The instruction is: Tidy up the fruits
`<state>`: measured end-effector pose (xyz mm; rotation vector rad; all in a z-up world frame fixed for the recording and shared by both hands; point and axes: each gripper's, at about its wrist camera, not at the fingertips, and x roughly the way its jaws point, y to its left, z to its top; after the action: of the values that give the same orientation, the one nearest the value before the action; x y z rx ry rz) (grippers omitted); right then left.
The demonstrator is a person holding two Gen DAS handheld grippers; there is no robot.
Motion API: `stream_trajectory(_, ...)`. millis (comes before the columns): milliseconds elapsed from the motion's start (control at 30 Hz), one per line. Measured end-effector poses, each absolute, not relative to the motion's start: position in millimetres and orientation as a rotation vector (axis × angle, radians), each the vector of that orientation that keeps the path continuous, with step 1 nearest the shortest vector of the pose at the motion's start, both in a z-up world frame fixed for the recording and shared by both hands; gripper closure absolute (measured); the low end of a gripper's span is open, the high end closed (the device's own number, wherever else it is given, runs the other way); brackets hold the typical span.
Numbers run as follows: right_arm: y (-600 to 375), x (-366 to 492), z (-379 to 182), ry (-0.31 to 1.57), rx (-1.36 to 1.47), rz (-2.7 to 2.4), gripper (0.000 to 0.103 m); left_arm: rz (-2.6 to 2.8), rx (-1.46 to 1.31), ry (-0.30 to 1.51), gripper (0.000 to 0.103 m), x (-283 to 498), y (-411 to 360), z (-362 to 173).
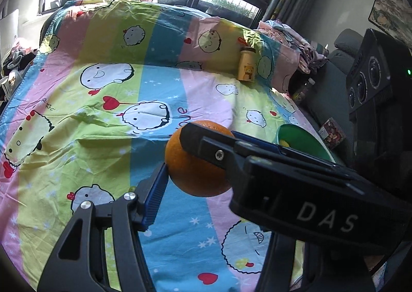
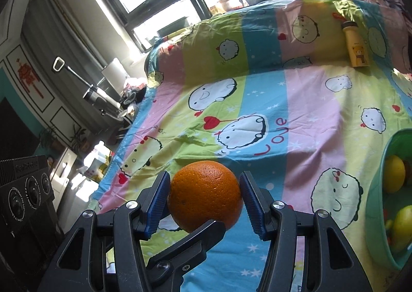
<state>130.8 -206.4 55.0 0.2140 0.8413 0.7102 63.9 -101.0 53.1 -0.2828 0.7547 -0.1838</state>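
Note:
One orange [image 1: 195, 166] is held above the cartoon-print bedsheet [image 1: 103, 101]. In the left wrist view my left gripper [image 1: 198, 160] has a blue pad against the orange's left side, and the other gripper's black finger [image 1: 206, 145] crosses over the fruit. In the right wrist view my right gripper [image 2: 204, 195] has both blue pads against the orange [image 2: 206, 194], and a black finger of the left gripper [image 2: 190, 245] reaches under it. A green bowl [image 2: 373, 202] with yellow lemons [image 2: 392, 173] sits at the right; its rim also shows in the left wrist view [image 1: 303, 140].
A yellow bear-print bottle [image 1: 246, 64] stands upright at the far side of the sheet, also in the right wrist view [image 2: 356, 43]. A black speaker box [image 1: 376, 81] stands right of the bed. Clutter and a cabinet [image 2: 85, 101] lie to the left. Windows are behind.

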Motion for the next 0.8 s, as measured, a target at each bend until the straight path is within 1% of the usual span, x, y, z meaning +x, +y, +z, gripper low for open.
stream_trajectory(367, -299, 138, 68, 0.763, 0.372, 0.544, 0.045, -0.351, -0.167, 0.730, 0.045, 94, -178, 72)
stream_trajectory(800, -391, 157, 41, 0.798, 0.540, 0.357, 0.045, -0.511, -0.102, 0.813, 0.045, 134, -259, 52)
